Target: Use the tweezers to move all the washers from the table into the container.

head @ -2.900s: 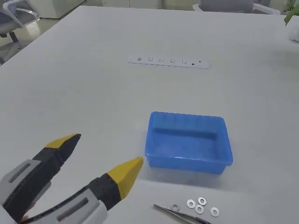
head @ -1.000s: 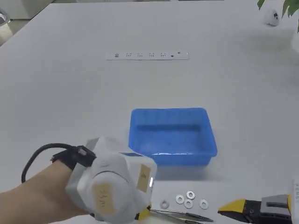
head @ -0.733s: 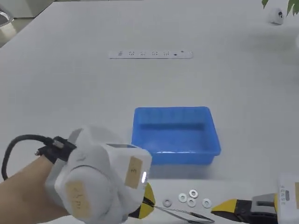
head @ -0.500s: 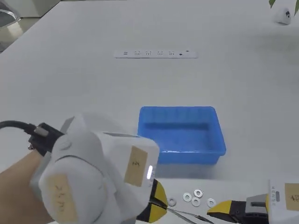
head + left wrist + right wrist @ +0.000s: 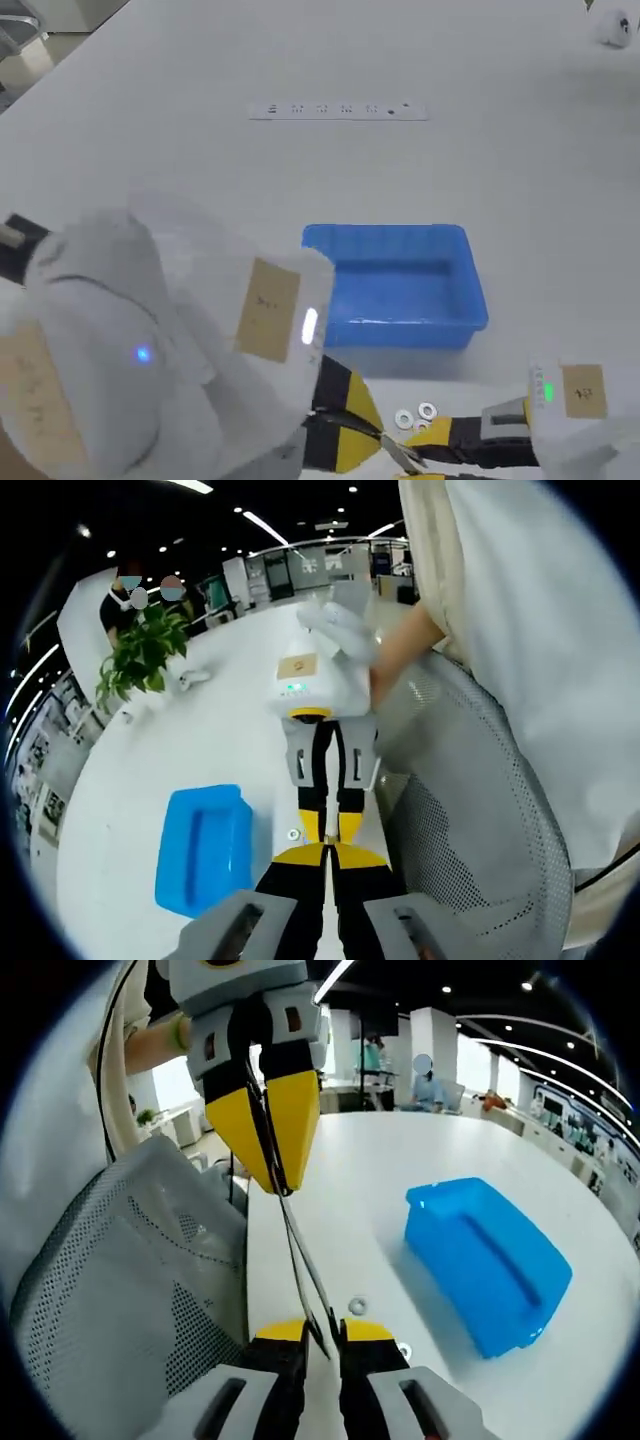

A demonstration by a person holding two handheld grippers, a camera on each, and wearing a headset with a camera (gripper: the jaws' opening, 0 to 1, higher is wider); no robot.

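Left gripper (image 5: 272, 1178): squeezing one end of the tweezers (image 5: 300, 1260).
Right gripper (image 5: 322, 1334): pinching the other end.
Washers (image 5: 416, 413): on the table (image 5: 200, 180), near the blue container (image 5: 386, 232).
Worry: if both pull, the tweezers may slip out and fall.

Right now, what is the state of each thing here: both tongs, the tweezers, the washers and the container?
Left tongs: shut on one end of the tweezers.
Right tongs: shut on the other end.
Tweezers: held between both tongs.
Washers: loose on the table, outside the container.
Container: upright, open, looks empty.
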